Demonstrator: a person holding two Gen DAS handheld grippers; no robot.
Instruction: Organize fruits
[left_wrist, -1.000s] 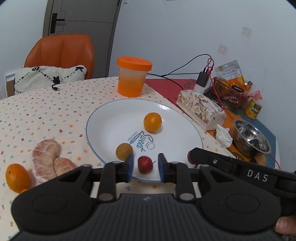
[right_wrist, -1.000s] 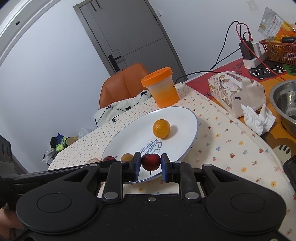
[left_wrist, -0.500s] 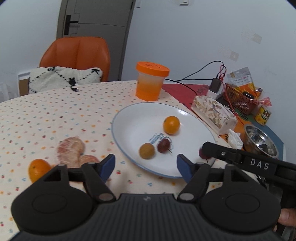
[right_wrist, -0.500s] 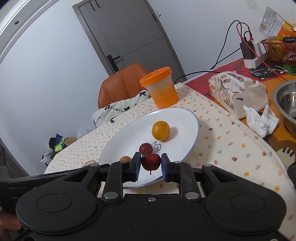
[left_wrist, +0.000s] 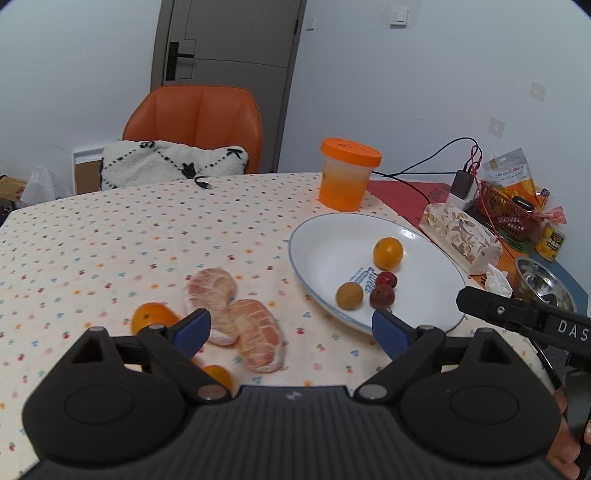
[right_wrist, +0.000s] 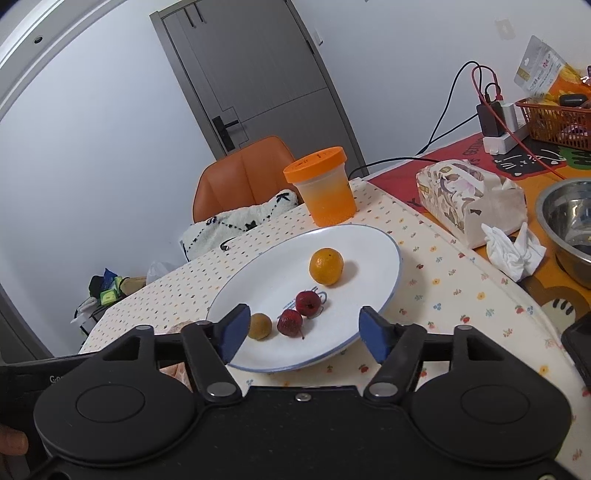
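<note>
Opening over the round white plate (right_wrist: 373, 243), the right gripper (right_wrist: 301, 328) releases a small dark-red fruit (right_wrist: 290, 322) at six o'clock; left gripper (left_wrist: 291, 326) opening, empty; withdraw straight back, avoiding nudging it.

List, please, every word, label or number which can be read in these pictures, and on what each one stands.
"DAS": white letters on the right gripper, cut by the picture's edge.
"Sweet": blue script on the plate, partly hidden by fruit; the small print above it is unreadable.
Snack bag, yellow can, red mat: print too blurred.
</note>
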